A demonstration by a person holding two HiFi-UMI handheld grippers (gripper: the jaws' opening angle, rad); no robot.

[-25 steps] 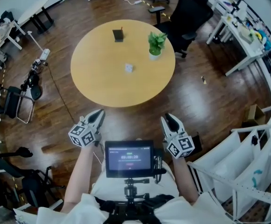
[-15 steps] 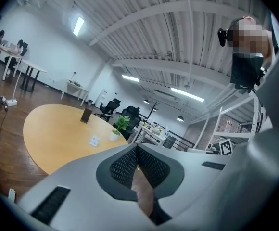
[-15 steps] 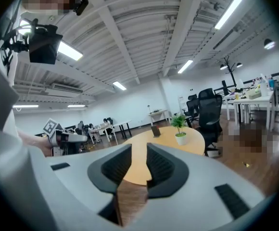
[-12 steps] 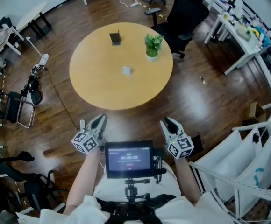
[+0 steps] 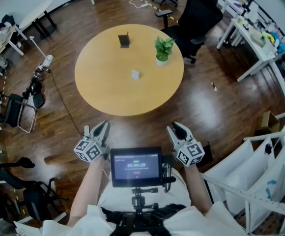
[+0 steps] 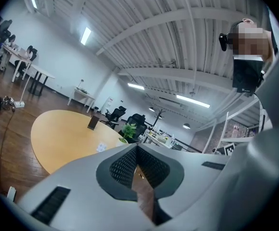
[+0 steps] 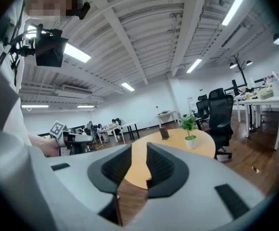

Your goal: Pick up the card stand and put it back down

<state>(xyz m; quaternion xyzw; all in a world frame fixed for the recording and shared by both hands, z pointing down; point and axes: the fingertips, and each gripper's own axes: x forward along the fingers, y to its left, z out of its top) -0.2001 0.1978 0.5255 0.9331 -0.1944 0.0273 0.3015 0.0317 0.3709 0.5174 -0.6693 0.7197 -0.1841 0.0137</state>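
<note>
The round wooden table (image 5: 113,82) fills the middle of my head view, on a dark plank floor (image 5: 206,102). A black office chair (image 5: 197,13) is parked just off its rim at about 2 o'clock. At 6 o'clock, well short of the table's near edge, I have the chest-mounted screen (image 5: 135,166) with a gripper on either side of it, both over the floor and touching nothing.

The left gripper (image 5: 102,126) sits at the screen's 10 o'clock. In its own view its pads are pressed together at the tips, with nothing caught in them. The right gripper (image 5: 174,127) sits at the screen's 2 o'clock. Its jaws stand partly spread, and through the gap I see only the table's near edge, so it carries nothing.

On the tabletop, a potted plant (image 5: 163,48) stands at about 2 o'clock near the rim. The card stand (image 5: 124,40), a small dark upright piece, rests at 12 o'clock by the far edge, well apart from both grippers. A small white object (image 5: 135,73) lies near the centre.
</note>
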